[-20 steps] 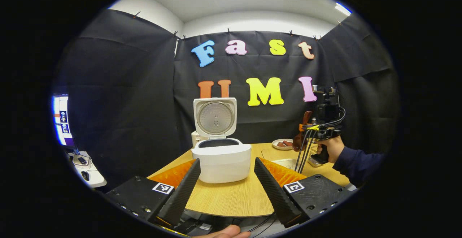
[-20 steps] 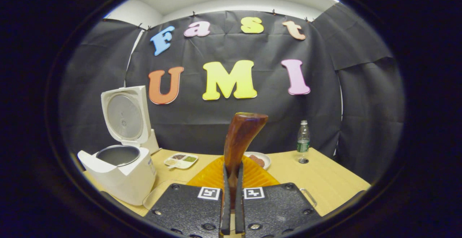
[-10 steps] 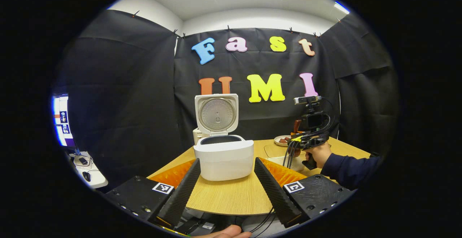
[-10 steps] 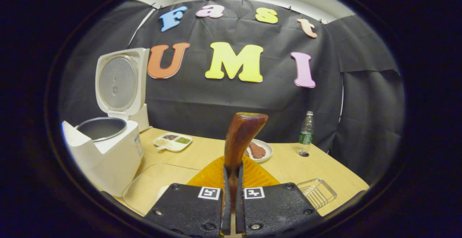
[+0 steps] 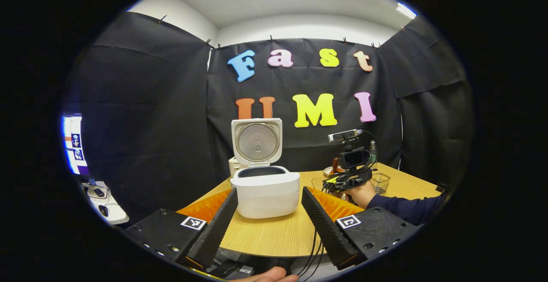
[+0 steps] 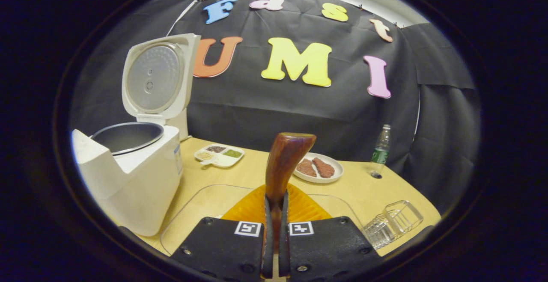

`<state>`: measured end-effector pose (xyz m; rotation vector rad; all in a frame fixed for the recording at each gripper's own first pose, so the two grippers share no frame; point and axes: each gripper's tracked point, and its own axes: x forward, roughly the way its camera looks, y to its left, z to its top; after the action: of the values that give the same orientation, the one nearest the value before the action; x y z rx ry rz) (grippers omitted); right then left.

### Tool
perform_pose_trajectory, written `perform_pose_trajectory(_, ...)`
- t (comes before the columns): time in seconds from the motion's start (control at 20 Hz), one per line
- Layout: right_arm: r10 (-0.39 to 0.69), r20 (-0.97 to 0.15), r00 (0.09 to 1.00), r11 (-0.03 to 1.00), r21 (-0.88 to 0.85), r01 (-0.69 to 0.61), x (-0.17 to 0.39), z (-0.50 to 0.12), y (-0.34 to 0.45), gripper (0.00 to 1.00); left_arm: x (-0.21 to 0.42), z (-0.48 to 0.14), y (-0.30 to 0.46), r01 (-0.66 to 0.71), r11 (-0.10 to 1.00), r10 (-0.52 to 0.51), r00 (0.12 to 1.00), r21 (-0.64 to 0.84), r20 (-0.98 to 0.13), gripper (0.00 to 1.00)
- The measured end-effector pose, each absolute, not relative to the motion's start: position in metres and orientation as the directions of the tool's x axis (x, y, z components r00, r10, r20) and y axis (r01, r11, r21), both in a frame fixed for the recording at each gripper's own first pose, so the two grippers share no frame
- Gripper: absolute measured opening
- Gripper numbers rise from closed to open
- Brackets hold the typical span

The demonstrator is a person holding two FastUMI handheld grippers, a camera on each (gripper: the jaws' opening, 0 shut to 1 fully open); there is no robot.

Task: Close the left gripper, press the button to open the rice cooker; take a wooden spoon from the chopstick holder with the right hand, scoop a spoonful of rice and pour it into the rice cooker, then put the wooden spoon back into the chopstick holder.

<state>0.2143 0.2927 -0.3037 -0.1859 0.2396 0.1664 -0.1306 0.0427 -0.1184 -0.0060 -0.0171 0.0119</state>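
Note:
The white rice cooker stands on the table with its lid raised; its grey inner pot looks bare inside. My left gripper is open, held in front of the cooker without touching it. My right gripper is shut on a dark wooden spoon, whose broad end points up. In the left gripper view, a hand holds the right gripper low over the table, right of the cooker. The clear chopstick holder lies at the right.
A clear tray lies under my right gripper. Behind it are a divided dish of grains, a plate of meat and a plastic bottle. A side desk with a screen is far left.
My right gripper has come down and toward the cooker, still holding the spoon; the cooker looks nearer and the chopstick holder has come into view. The left gripper has stayed almost still.

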Motion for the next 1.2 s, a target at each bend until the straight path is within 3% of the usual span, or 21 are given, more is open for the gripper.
perform_pose_trajectory(0.2,0.257,-0.259,0.931,0.955,-0.079,-0.286,0.199,-0.307,0.319,0.10,-0.132,-0.114,0.074,-0.086,0.996,0.087,0.996,-0.014,0.032,0.95)
perform_pose_trajectory(0.4,0.328,-0.307,0.893,0.944,0.076,-0.320,0.192,-0.309,0.325,0.11,-0.131,-0.117,0.072,-0.068,0.995,0.070,0.997,-0.072,0.020,0.95)
perform_pose_trajectory(0.85,0.399,-0.382,0.834,0.851,0.493,-0.181,0.184,-0.308,0.286,0.10,-0.125,-0.122,0.066,-0.064,0.998,0.064,0.998,-0.028,0.010,0.95)
perform_pose_trajectory(1.2,0.360,-0.275,0.891,0.736,0.671,-0.091,0.190,-0.272,0.224,0.10,-0.124,-0.124,0.057,-0.055,0.998,0.055,0.998,-0.014,0.001,0.95)
